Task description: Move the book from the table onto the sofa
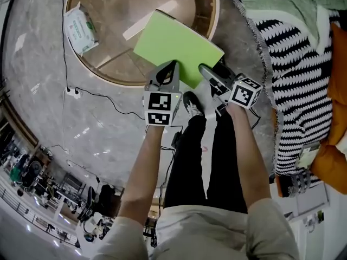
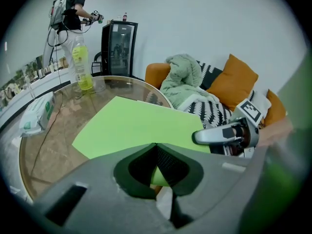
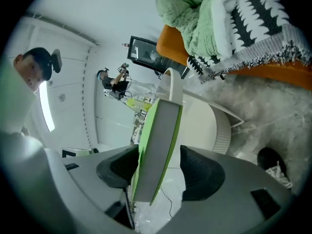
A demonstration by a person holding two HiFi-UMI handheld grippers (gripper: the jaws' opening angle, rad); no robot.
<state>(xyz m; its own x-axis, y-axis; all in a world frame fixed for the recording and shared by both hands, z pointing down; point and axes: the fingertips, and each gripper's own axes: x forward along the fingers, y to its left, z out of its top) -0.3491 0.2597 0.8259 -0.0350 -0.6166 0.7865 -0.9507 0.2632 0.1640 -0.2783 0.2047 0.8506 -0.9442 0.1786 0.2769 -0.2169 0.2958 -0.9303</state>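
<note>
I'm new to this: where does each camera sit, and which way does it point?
Head view: on the person's head, looking steeply down at the green book over the edge of the round table; forearms, legs, left gripper and right gripper show.
Left gripper view: on the left gripper, looking across the table toward the sofa; its jaws pinch the book's edge.
Right gripper view: on the right gripper, facing the book's page edge; its jaws stand apart around it.
Shared: all three show the book.
</note>
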